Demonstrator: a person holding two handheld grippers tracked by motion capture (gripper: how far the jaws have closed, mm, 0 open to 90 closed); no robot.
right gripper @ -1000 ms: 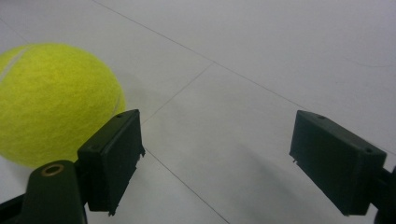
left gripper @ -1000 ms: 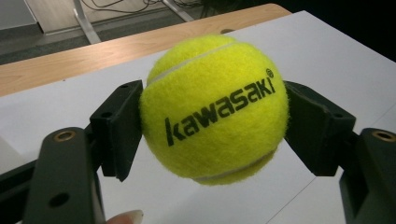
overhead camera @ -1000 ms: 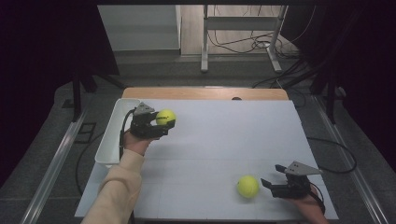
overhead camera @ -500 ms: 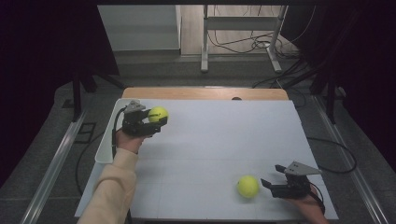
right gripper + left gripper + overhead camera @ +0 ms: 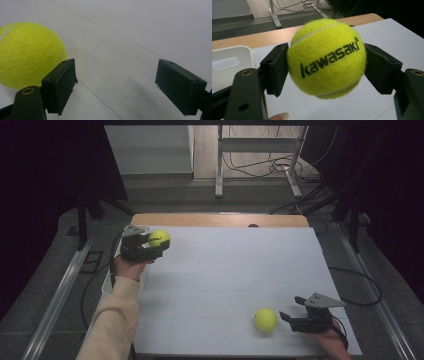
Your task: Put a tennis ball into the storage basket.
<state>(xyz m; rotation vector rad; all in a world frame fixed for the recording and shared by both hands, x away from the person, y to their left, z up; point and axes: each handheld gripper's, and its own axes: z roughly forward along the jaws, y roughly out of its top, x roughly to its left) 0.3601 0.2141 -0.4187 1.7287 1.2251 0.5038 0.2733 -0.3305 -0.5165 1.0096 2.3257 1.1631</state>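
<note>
Fuzzy yellow tennis ball point(image 5: 327, 58), "kawasaki" legible in left gripper view, clenched by left gripper point(image 5: 150, 245); right gripper point(image 5: 292, 309) released beside second ball point(image 5: 265, 319).

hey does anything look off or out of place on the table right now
Nothing stands out. One tennis ball sits squarely clamped in the left gripper near the white bin; the other ball rests intact on the table beside the open right gripper.

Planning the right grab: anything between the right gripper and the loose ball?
Nothing: in the high view, bare white table separates the right gripper from the loose ball.
</note>
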